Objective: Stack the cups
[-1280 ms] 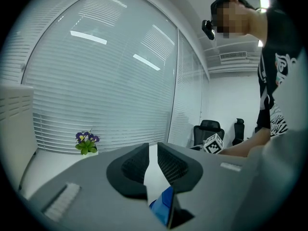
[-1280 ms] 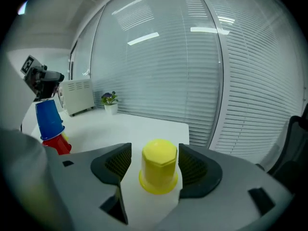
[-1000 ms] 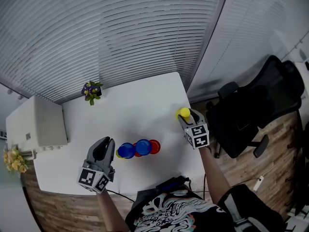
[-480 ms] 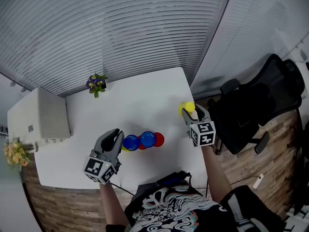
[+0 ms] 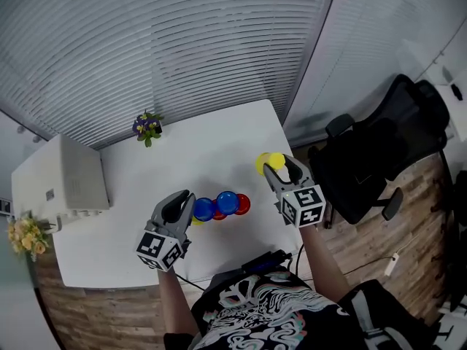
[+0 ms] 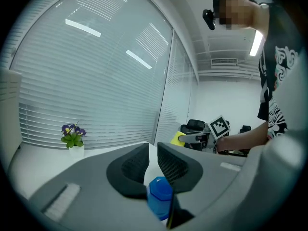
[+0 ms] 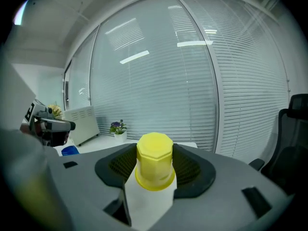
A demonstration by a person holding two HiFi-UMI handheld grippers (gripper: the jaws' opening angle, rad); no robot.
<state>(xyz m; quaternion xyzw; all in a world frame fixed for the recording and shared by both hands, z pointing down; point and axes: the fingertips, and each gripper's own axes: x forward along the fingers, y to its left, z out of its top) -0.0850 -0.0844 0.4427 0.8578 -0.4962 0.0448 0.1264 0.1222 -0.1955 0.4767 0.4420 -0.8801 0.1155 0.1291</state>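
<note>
**A:** What was the right tool (image 5: 280,168) doing?

**B:** It was clamped on the yellow cup (image 5: 267,162). In the right gripper view the cup (image 7: 155,165) sat between the two dark pads with its closed eight-sided end up and its wider rim down. One pad pressed each side.

**A:** And where was that over the surface (image 5: 190,159)?

**B:** Near its right edge, well apart from the other cups. I couldn't tell whether the rim touched the surface or hung above it.

**A:** The other cups?

**B:** They stood in a tight row near the front edge. There was a blue cup (image 5: 203,209), a second blue cup (image 5: 227,202) touching it, then a red cup (image 5: 242,204). A sliver of yellow showed low beside the first blue one, too small to make out.

**A:** And the left tool (image 5: 182,200)?

**B:** Its tips were just beside the first blue cup. In the left gripper view the jaws were all but together, with only a thin slit between them, and they gripped nothing. The blue cup (image 6: 160,196) showed below them, through the wider gap near their base.

**A:** Anything else on the surface?

**B:** A small potted plant (image 5: 147,126) with purple flowers stood at the far edge by the blinds. A black chair (image 5: 379,152) stood off to the right on the wooden floor.
</note>
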